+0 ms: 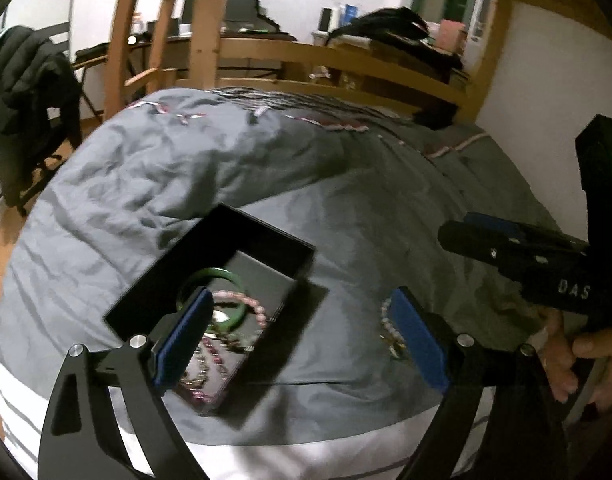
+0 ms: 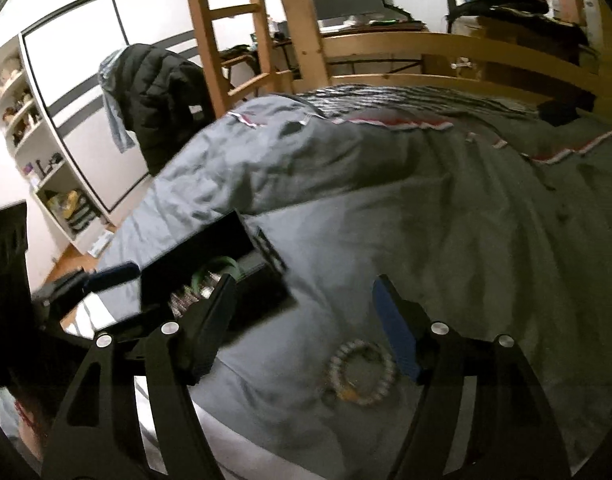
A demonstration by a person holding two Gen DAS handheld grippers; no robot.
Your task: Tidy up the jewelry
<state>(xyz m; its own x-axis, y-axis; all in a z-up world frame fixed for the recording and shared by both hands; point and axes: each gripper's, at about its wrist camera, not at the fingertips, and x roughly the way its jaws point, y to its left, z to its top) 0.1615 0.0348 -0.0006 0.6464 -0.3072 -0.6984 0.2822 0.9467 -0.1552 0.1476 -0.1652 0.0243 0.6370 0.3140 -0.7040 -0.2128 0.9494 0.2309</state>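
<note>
A black jewelry box (image 1: 266, 240) lies open on the grey bed cover; it holds a green bangle (image 1: 222, 276), a pink bead bracelet (image 1: 250, 306) and several chains. My left gripper (image 1: 302, 320) is open and empty, its left finger over the box. A pale bead bracelet (image 2: 362, 372) lies loose on the cover, partly hidden behind my left gripper's right finger in the left wrist view (image 1: 386, 326). My right gripper (image 2: 306, 312) is open and empty just above this bracelet. The box (image 2: 210, 248) also shows at the left of the right wrist view. The right gripper (image 1: 506, 240) appears at right in the left wrist view.
The rumpled grey duvet (image 1: 226, 168) covers the bed, with a white sheet strip (image 1: 306, 452) at the near edge. A wooden bed frame and ladder (image 2: 290, 40) stand behind. A chair with a black jacket (image 2: 158, 92) stands left of the bed.
</note>
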